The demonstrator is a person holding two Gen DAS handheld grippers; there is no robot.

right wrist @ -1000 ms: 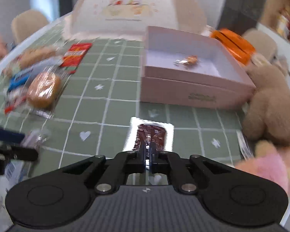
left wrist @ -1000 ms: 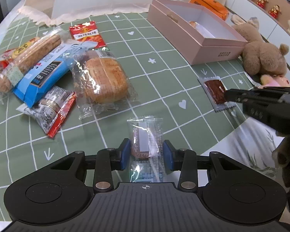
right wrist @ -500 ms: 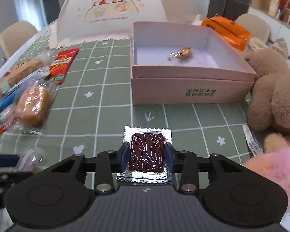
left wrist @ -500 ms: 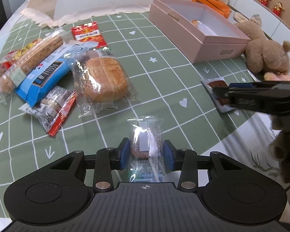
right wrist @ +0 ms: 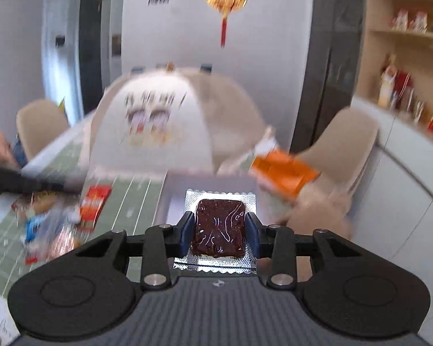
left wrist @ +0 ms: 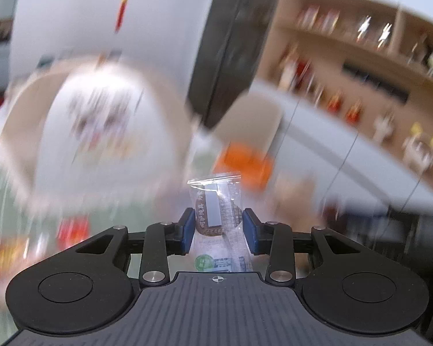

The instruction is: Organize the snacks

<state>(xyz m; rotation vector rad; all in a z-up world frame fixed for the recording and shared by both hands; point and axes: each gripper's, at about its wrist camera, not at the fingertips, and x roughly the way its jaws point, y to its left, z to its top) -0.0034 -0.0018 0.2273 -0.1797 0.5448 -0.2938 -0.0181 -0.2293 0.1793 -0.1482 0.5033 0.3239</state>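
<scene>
My left gripper is shut on a clear packet with a round brown snack inside. The packet stands upright between the blue pads, lifted off the table. My right gripper is shut on a silver-edged packet holding a dark brown slab, also in the air. The pink box lies blurred just beyond the right gripper. The left wrist view is heavily blurred, and the box cannot be made out there.
A white domed food cover stands at the table's far side. Several wrapped snacks and a red packet lie on the green cloth at left. An orange packet, a teddy bear and a beige chair are at right.
The right jaws went from shut above the dark packet to gripping its sides. Both grippers then rose with their packets and tilted up, so the views swung from the tabletop toward the room.
</scene>
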